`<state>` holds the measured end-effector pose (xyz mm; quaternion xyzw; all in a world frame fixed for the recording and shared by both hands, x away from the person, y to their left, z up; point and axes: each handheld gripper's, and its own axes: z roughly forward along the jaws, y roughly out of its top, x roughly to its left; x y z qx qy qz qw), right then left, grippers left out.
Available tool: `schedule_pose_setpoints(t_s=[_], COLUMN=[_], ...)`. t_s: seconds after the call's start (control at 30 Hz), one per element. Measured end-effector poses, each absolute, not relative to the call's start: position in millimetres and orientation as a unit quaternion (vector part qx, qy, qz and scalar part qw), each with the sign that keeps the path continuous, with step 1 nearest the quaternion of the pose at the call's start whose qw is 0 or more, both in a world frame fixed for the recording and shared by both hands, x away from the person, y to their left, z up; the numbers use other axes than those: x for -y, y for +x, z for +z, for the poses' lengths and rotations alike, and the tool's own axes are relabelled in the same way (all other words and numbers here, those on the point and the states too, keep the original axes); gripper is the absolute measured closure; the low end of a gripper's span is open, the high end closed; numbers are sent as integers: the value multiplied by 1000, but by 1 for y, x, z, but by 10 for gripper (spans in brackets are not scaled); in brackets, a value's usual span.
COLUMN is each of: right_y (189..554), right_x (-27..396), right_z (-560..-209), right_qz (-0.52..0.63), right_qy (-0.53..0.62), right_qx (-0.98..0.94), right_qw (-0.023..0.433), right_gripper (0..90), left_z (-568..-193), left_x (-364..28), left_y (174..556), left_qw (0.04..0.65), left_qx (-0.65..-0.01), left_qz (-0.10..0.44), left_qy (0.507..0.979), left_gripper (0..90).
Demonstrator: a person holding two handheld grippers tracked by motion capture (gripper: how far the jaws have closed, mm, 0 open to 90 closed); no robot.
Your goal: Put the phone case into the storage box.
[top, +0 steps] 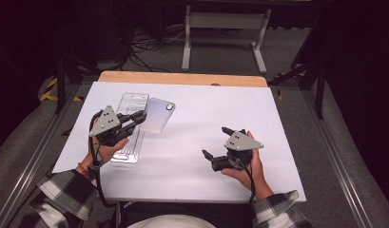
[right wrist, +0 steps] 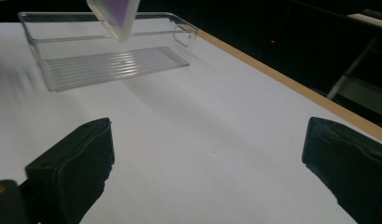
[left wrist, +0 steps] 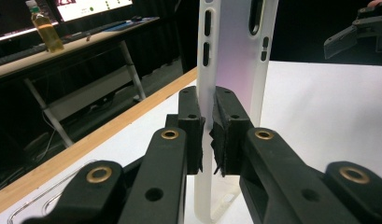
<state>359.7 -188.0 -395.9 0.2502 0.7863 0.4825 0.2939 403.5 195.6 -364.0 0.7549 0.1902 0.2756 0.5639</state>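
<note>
Looking down from the high view, the white worktop point(top: 192, 142) carries a clear plastic tray point(top: 129, 133) at the left of the frame. The left hand-held gripper point(top: 141, 117) sits over the tray, its jaws clamped on the lower edge of a translucent phone case point(top: 159, 114), which lies tilted above the tray's right side at the upper left of the frame. The right hand-held gripper point(top: 215, 141) rests at the lower right centre, well apart from the case, with its jaws spread wide and nothing between them.

Left gripper view: the two black jaws of the left hand-held gripper point(left wrist: 207, 135) press together on one thin side wall of the phone case point(left wrist: 235, 60), which stands upright from the jaws to the top of the frame. The button slots in that wall face the camera. The right hand-held gripper point(left wrist: 357, 35) shows at the upper right corner. A bottle point(left wrist: 43, 25) stands on a desk at the upper left.

Right gripper view: the jaws of the right hand-held gripper point(right wrist: 205, 163) stand at the lower left and lower right edges, far apart, with bare worktop point(right wrist: 202, 130) between them. The clear plastic tray point(right wrist: 109, 51) lies at the upper left, and a corner of the phone case point(right wrist: 115, 16) hangs above it at the top edge.
</note>
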Motion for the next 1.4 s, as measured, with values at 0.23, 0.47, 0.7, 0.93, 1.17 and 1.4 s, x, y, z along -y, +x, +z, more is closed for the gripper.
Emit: schedule_pose_setpoints(t_s=[0.23,0.47,0.7,0.93,1.17,1.4], right_y=[358,358,357,357,357,357], right_x=[185,185,185,184,185,185], right_z=[-397,-398,-398,-398,-397,-398], right_qz=[476,477,487,490,489,489], right_qy=[241,240,240,243,242,242], right_qx=[-788,-786,-781,-779,-778,-777], right_qw=[308,311,310,308,312,313], right_gripper=[24,25,23,25,26,26], left_z=[-365,-365,-364,-364,-362,-362], left_x=[-195,-197,-200,-201,-204,-205], left_y=[406,407,410,412,414,415], left_qw=[567,567,568,569,570,571], left_qx=[-190,-193,-198,-202,-206,-208], left_qz=[274,274,277,277,280,282], left_qy=[753,752,749,747,745,743], left_gripper=[830,831,833,835,836,837])
